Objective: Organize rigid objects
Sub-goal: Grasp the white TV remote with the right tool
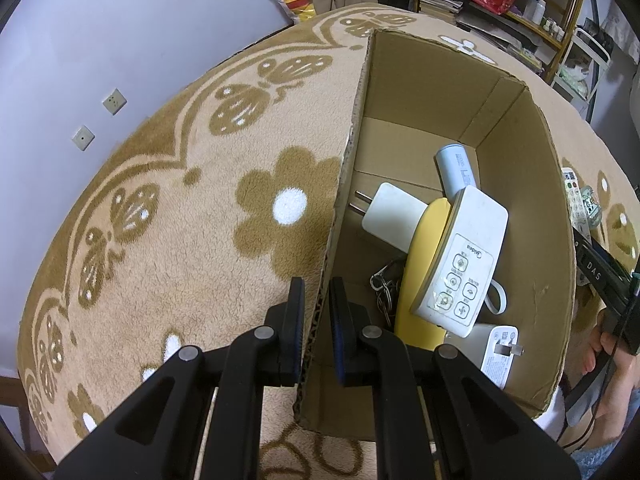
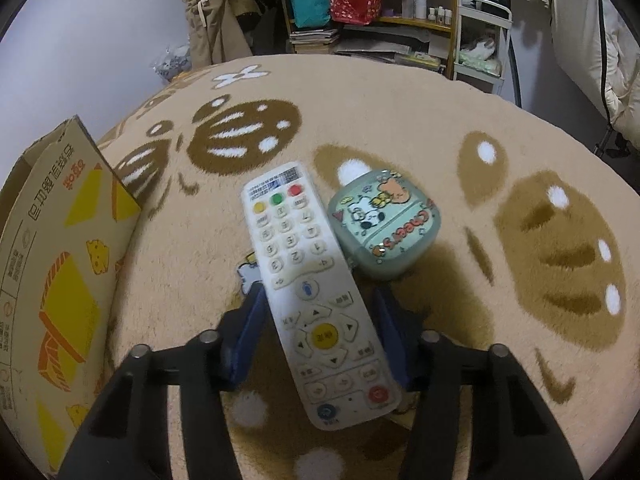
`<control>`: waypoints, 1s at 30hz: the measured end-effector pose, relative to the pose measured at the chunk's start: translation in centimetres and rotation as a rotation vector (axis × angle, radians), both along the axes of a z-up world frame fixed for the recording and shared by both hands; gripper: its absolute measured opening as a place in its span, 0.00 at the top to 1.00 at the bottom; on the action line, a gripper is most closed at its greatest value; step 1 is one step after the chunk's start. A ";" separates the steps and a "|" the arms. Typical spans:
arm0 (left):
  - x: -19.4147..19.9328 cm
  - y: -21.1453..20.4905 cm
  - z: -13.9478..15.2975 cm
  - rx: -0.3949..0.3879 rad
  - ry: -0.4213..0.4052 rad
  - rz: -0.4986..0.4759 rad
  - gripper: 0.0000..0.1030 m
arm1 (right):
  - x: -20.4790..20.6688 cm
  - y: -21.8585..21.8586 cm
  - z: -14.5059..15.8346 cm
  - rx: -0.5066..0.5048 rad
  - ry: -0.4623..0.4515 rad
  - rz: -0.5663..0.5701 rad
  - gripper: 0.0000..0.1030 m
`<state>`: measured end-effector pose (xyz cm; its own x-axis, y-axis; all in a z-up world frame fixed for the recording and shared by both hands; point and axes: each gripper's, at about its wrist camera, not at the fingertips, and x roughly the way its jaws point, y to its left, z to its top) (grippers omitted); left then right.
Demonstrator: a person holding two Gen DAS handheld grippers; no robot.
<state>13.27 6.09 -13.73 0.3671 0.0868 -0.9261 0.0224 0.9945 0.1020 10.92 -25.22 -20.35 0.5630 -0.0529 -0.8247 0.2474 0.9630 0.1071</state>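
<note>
My left gripper (image 1: 317,284) is shut on the near wall of the open cardboard box (image 1: 516,200), one pad inside and one outside. Lying in the box are a white Midea remote (image 1: 460,272), a yellow object (image 1: 424,264), a white plug adapter (image 1: 394,216), a pale blue cylinder (image 1: 456,172), a second charger (image 1: 500,352) and a metal chain (image 1: 384,284). On the blanket to the right, my right gripper (image 2: 318,292) straddles a long white TV remote (image 2: 308,280). Its left pad meets the remote's edge, while the right pad stands a sliver off.
A pale green cartoon case (image 2: 384,228) lies against the TV remote's right side. The box (image 2: 52,260) stands to the left of it. Everything rests on a tan patterned blanket (image 2: 440,120). Cluttered shelves (image 2: 400,8) and hanging clothes stand behind.
</note>
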 end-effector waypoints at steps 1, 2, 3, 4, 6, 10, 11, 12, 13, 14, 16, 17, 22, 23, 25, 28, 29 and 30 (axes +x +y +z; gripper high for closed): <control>0.0 0.0 0.0 0.001 0.000 0.000 0.89 | 0.1 0.1 0.1 0.000 0.003 0.001 0.52; 0.0 0.0 0.0 0.001 0.000 0.001 0.89 | 0.1 0.4 0.2 0.002 0.004 0.007 0.56; 0.0 0.0 0.0 0.003 0.000 0.000 0.89 | 0.0 0.6 0.3 0.008 0.002 0.015 0.58; -0.1 -0.1 0.0 0.005 -0.001 -0.002 0.89 | -0.1 0.8 0.4 0.014 0.000 0.014 0.58; -0.1 -0.1 0.1 0.009 -0.004 -0.006 0.89 | -0.3 0.9 0.6 0.034 -0.002 0.011 0.58; -0.1 -0.3 0.1 0.013 -0.002 -0.003 0.89 | -0.8 0.4 0.6 0.121 -0.018 -0.004 0.58; -0.1 -0.3 0.1 0.017 -0.003 -0.005 0.89 | -1.0 0.0 0.5 0.157 -0.026 -0.018 0.58; -0.1 -0.3 0.1 0.019 -0.003 -0.006 0.89 | -1.2 -0.3 0.4 0.187 -0.032 -0.032 0.58; -0.1 -0.3 0.1 0.019 -0.003 -0.006 0.89 | -1.3 -0.6 0.4 0.222 -0.038 -0.048 0.58; -0.1 -0.2 0.1 0.017 -0.003 -0.004 0.89 | -1.6 -1.1 0.4 0.260 -0.044 -0.066 0.58; -0.1 -0.2 0.1 0.019 -0.003 -0.005 0.89 | -2.2 -1.9 0.4 0.339 -0.073 -0.095 0.58; -0.1 -0.2 0.1 0.020 -0.003 -0.006 0.89 | -2.5 -2.3 0.5 0.381 -0.090 -0.110 0.58; -0.1 -0.2 0.1 0.019 -0.003 -0.005 0.89 | -3.5 -3.7 1.1 0.481 -0.145 -0.148 0.59; -0.1 -0.2 0.1 0.020 -0.003 -0.006 0.89 | -3.5 -3.8 1.2 0.487 -0.153 -0.153 0.60; -0.1 -0.2 0.1 0.024 -0.004 -0.008 0.89 | -3.5 -3.9 1.5 0.486 -0.164 -0.154 0.63; -0.2 -0.2 0.1 0.024 -0.003 -0.008 0.89 | -3.4 -4.2 1.5 0.506 -0.161 -0.140 0.83; -0.2 -0.2 0.1 0.024 -0.003 -0.008 0.89 | -3.3 -4.1 1.3 0.500 -0.144 -0.143 0.83; -0.2 -0.2 0.1 0.024 -0.003 -0.007 0.89 | -3.1 -3.9 1.0 0.480 -0.128 -0.141 0.83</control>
